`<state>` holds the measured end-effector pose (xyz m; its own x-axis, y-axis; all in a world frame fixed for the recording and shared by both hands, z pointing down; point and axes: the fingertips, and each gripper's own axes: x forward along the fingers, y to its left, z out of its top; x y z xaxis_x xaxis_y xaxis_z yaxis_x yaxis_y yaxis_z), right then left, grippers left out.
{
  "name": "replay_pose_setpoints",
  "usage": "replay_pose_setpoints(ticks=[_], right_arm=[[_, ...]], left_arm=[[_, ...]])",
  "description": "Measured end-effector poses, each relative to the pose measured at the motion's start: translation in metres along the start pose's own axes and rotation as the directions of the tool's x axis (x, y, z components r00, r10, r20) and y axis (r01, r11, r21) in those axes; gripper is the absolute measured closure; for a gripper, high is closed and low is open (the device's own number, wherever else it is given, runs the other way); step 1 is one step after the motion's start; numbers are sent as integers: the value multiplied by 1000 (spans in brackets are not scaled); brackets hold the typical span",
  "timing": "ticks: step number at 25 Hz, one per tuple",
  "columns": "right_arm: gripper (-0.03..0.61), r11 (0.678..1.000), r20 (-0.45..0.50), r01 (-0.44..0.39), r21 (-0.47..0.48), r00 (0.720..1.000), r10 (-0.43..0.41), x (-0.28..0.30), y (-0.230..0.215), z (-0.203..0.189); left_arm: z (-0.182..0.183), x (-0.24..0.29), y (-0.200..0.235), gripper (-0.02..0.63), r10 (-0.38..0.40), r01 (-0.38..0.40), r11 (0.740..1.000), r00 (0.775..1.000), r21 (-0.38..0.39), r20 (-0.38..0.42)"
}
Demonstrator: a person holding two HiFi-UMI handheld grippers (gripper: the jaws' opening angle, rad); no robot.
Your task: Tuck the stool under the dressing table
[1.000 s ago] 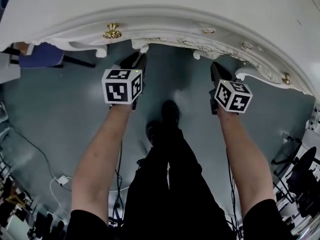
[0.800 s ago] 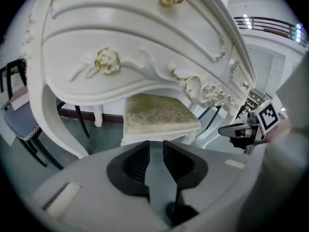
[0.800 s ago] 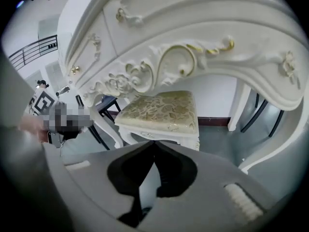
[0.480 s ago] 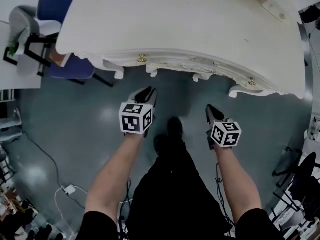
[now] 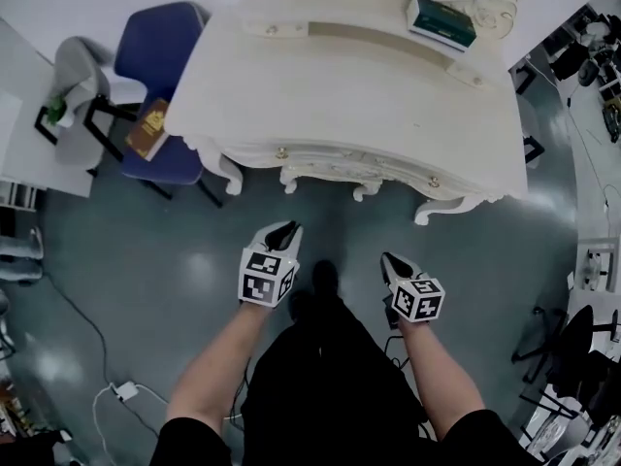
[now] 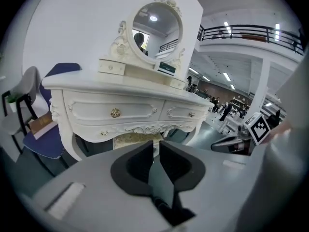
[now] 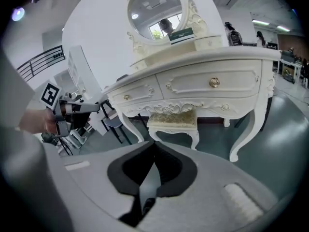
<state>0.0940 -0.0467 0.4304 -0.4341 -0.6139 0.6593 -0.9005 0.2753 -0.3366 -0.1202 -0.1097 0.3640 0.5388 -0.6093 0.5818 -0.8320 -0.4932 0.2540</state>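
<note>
Your left gripper (image 5: 281,231) hangs over the smooth grey floor (image 5: 146,250), its dark jaws closing to a narrow slit with nothing between them. Ahead, the stool (image 7: 173,119), a woven gold cushion on curved white legs, sits tucked under the glossy cream dressing table (image 5: 359,95) with its carved scrollwork apron. Your right gripper (image 5: 389,259) is pressed together, empty.

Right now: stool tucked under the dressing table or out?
Tucked. The stool stands upright beneath the dressing table, between its legs; from above, the top hides it.
</note>
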Motion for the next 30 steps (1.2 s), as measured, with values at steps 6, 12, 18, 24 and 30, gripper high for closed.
replay_pose_setpoints(ticks=[6, 12, 18, 24, 30], right_arm=[[575, 994, 44, -102, 25, 994, 101, -51, 56, 37], [574, 977, 2, -198, -75, 980, 198, -92, 99, 70], [574, 957, 67, -260, -129, 960, 270, -128, 120, 123], [574, 930, 143, -316, -190, 928, 344, -168, 118, 174], [575, 910, 218, -352, -220, 891, 397, -217, 92, 226]], left_arm=[[34, -58, -27, 580, -14, 15, 1000, 998, -17, 69], [69, -108, -44, 597, -10, 7, 999, 994, 35, 111], [113, -137, -55, 597, 5, -14, 998, 986, 55, 165], [161, -138, -82, 597, 40, -54, 997, 976, 56, 214], [209, -131, -135, 597, 58, -76, 996, 961, 57, 269]])
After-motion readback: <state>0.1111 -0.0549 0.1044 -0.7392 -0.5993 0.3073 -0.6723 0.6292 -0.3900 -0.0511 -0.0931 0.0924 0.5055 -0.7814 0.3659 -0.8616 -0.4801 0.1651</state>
